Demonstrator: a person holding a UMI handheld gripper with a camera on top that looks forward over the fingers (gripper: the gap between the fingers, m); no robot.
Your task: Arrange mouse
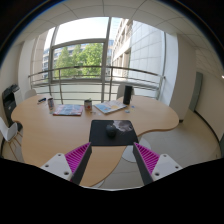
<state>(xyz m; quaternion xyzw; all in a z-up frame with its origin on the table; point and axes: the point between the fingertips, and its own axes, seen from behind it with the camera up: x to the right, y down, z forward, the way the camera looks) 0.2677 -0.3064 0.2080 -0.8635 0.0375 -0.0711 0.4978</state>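
Note:
A dark mouse [122,127] lies on a black mouse mat [112,131] near the front edge of a curved wooden table [50,130]. My gripper [112,158] is held above the table's front edge, short of the mat. Its fingers are spread wide, with the magenta pads [78,156] at either side and nothing between them. The mouse is beyond the fingers, slightly right of their middle line.
On the far side of the table lie a colourful booklet [68,109], a small cup [88,104] and an open book or papers [110,107]. A dark chair [125,94] stands behind the table. Large windows and a railing lie beyond.

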